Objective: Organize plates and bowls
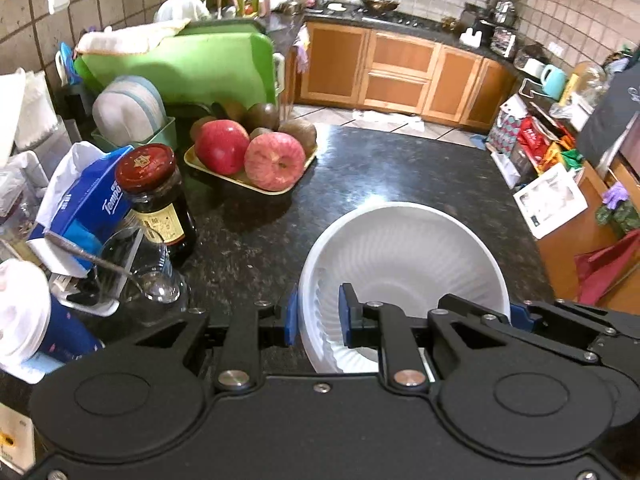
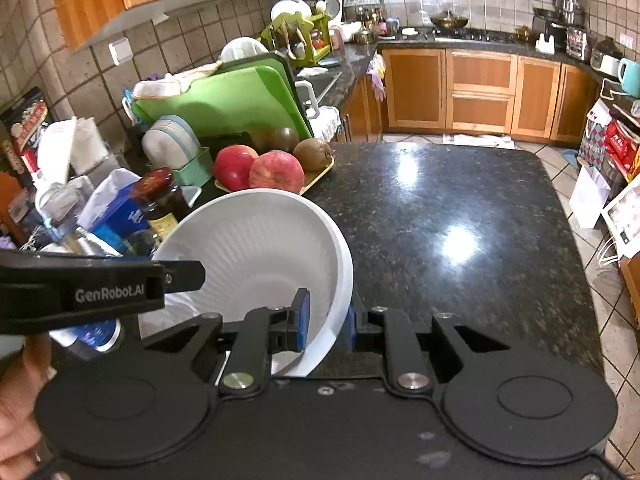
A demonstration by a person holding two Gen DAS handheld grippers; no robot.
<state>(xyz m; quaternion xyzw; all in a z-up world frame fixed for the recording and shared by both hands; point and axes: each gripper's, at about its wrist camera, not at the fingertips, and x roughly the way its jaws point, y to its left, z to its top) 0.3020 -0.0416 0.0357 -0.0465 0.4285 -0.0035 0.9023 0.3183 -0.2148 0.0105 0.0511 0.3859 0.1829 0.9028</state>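
A white ribbed bowl (image 1: 404, 256) is held tilted above the dark granite counter (image 1: 400, 168). My left gripper (image 1: 318, 316) is shut on the bowl's left rim, one blue pad inside and one outside. In the right wrist view the same bowl (image 2: 256, 248) has its right rim between the blue pads of my right gripper (image 2: 326, 322), which is shut on it. The left gripper's black body (image 2: 100, 288) shows at the bowl's left edge. A stack of pale plates (image 1: 128, 110) stands upright in a green rack at the back left; it also shows in the right wrist view (image 2: 172, 142).
A yellow tray of apples and kiwis (image 1: 256, 152) sits behind the bowl. A dark sauce jar (image 1: 160, 196), a blue tissue pack (image 1: 84, 204), a glass with a spoon (image 1: 136, 272) and a green cutting board (image 1: 188, 68) crowd the left. The counter's far edge drops to the floor.
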